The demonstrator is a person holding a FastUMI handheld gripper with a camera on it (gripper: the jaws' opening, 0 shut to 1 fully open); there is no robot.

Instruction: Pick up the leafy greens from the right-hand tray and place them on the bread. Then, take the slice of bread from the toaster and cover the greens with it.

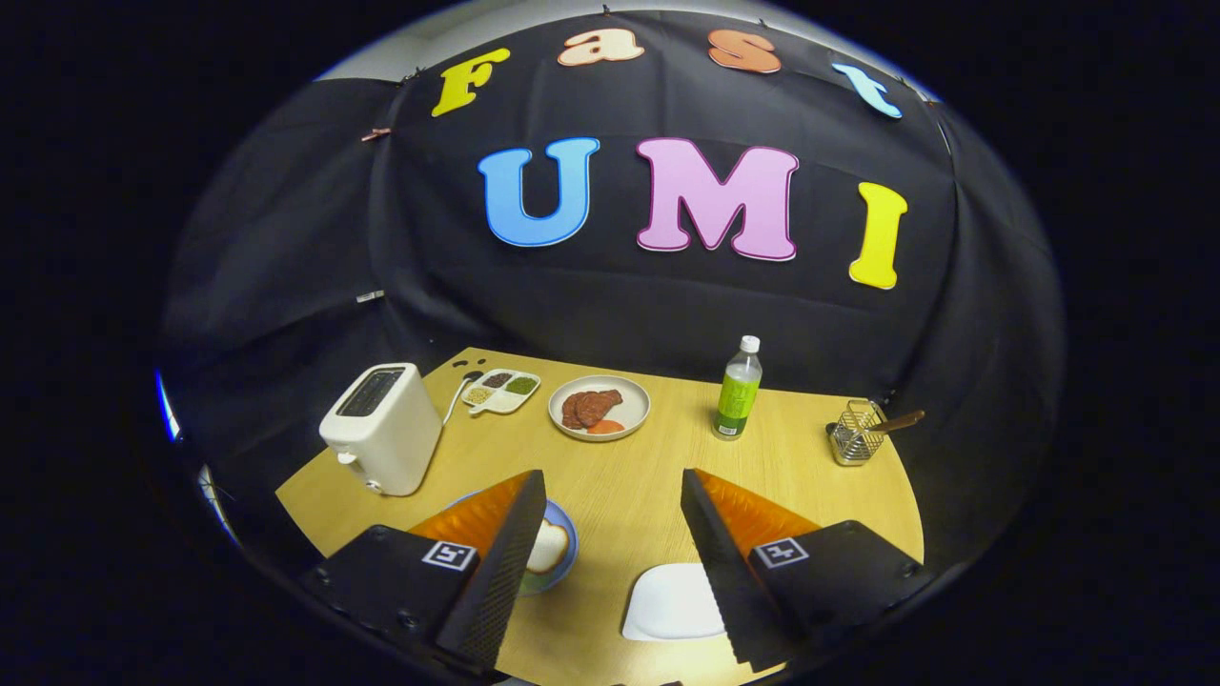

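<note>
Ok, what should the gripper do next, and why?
Probably tip the open, empty gripper down towards the white tray by its right finger. Its visible part looks bare; the rest hides behind that finger. The bread slice waits on the blue plate.

Beyond the open gripper (pixel 613 491), a white toaster (pixel 381 427) stands left; a round meat plate (pixel 599 407) ahead; a green bottle (pixel 739 389) and wire basket (pixel 855 433) right.

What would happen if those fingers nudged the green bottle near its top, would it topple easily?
Probably yes. The green bottle stands upright, tall and narrow on a small base, so a push near its white cap would likely tip it, and once down its round body may roll across the table. It looks like plastic, so likely slippery rather than fragile. The gripper hangs open, well short of it.
</note>
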